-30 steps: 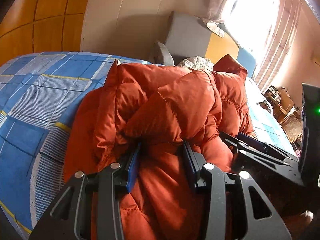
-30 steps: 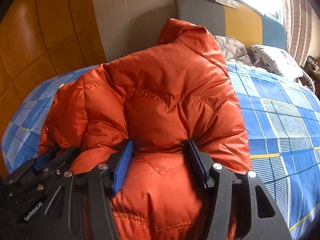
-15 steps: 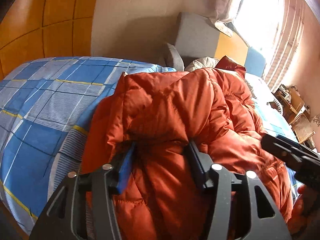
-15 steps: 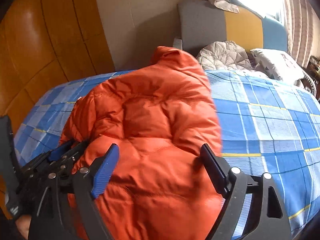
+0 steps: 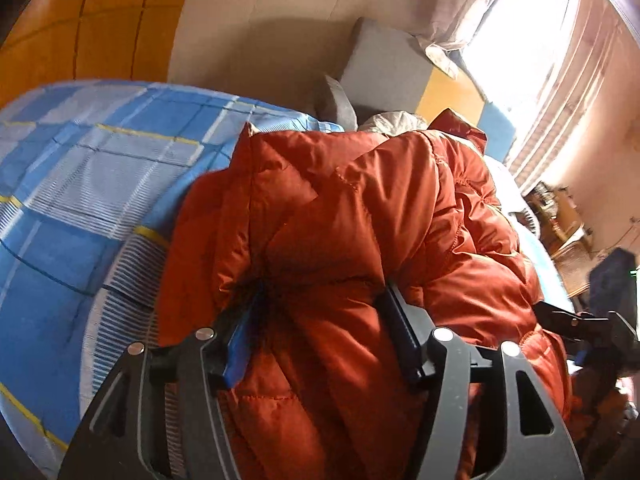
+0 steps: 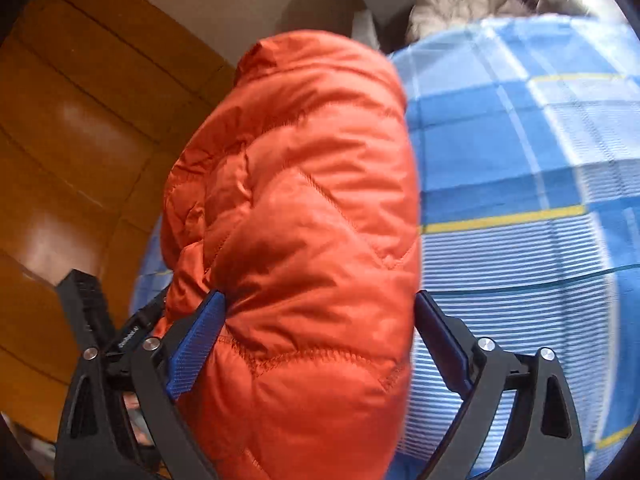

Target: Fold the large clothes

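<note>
Bed with blue checked sheet (image 5: 80, 184), padded headboard (image 5: 384, 72) in grey, yellow and blue panels, beige wall (image 5: 260, 20), orange wooden panelling (image 6: 80, 128), bright window (image 5: 520, 32) with sheer curtain (image 5: 568, 92), wicker furniture (image 5: 568, 236) at right.

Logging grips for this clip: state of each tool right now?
Left tool: jaws just been opening, orange down jacket still bunched between them, pads touching.
Right tool: open, just widened; jacket between, right pad clear.
</note>
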